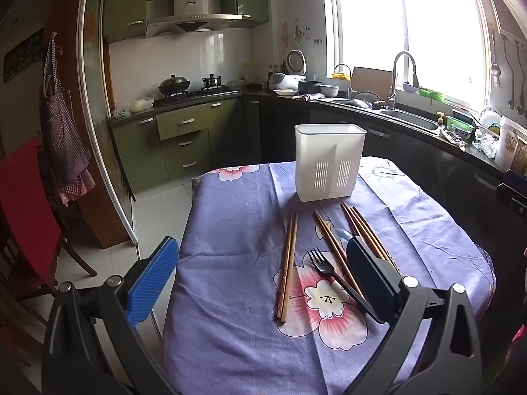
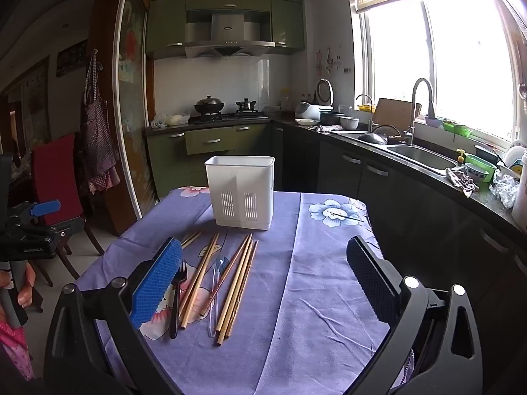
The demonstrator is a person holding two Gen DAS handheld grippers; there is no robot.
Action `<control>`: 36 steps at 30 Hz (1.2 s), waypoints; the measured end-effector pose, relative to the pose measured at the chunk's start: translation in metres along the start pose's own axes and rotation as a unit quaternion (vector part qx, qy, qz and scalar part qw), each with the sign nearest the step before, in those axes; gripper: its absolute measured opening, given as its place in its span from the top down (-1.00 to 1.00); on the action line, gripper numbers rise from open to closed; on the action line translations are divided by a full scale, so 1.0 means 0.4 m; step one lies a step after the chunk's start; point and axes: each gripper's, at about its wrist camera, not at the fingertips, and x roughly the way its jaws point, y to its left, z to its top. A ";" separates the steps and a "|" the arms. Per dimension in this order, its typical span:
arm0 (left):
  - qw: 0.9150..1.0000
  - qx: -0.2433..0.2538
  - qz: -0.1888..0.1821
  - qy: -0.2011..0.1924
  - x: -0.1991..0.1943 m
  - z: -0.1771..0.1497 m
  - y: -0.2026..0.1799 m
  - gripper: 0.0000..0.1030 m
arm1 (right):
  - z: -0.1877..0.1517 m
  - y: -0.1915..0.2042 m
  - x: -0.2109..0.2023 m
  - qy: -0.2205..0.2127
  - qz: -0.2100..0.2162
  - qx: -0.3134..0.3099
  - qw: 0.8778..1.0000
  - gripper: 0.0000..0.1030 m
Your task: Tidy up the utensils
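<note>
A white slotted utensil holder [image 1: 329, 163] [image 2: 243, 191] stands upright at the far end of the table. In front of it lie several wooden chopsticks [image 1: 288, 263] [image 2: 237, 283], a black plastic fork [image 1: 329, 275] [image 2: 177, 296] and a clear plastic spoon [image 2: 215, 283]. My left gripper [image 1: 263, 283] is open and empty, held above the table's near left part. My right gripper [image 2: 263, 283] is open and empty, above the cloth to the right of the utensils; its left pad hides part of the fork.
The table carries a purple flowered cloth [image 1: 230, 230] [image 2: 322, 263]. A red chair [image 2: 56, 177] stands to the left. Kitchen counter with sink [image 2: 418, 156] and dishes runs along the right. The left gripper's body [image 2: 29, 230] shows at the right wrist view's left edge.
</note>
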 end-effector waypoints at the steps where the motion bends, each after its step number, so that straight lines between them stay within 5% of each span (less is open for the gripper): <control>1: 1.000 0.000 0.000 0.001 0.000 0.000 0.000 -0.89 | 0.000 0.000 0.000 0.001 0.000 0.000 1.000 -0.92; 36: 1.000 -0.005 -0.008 0.014 0.019 -0.016 0.002 -0.89 | -0.004 0.008 0.009 0.010 0.002 -0.001 1.000 -0.92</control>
